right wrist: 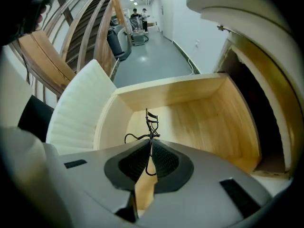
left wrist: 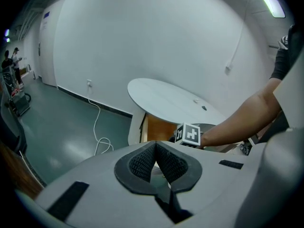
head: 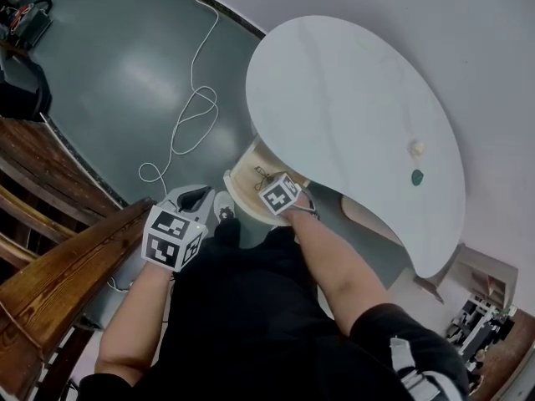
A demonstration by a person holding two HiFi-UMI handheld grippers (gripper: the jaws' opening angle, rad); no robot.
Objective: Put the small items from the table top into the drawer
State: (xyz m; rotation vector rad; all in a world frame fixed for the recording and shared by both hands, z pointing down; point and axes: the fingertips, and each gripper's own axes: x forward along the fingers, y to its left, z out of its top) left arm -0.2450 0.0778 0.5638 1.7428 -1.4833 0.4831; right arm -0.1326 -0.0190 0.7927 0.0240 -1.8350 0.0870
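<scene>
Right gripper [right wrist: 150, 151] fingers [right wrist: 131, 164] clamp eyelash curler [right wrist: 151, 123] over open drawer [right wrist: 213, 118], clear of walls; left gripper [left wrist: 156, 151] fingers [left wrist: 141, 164] together.

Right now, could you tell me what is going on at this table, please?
A person with a gripper in each hand is moving small items from the white table into the open wooden drawer beneath it. The right gripper is shut on a black eyelash curler and points down over the drawer. The left gripper is shut with nothing in it, off to the side. A cream item and a dark green item lie on the table top.
</scene>
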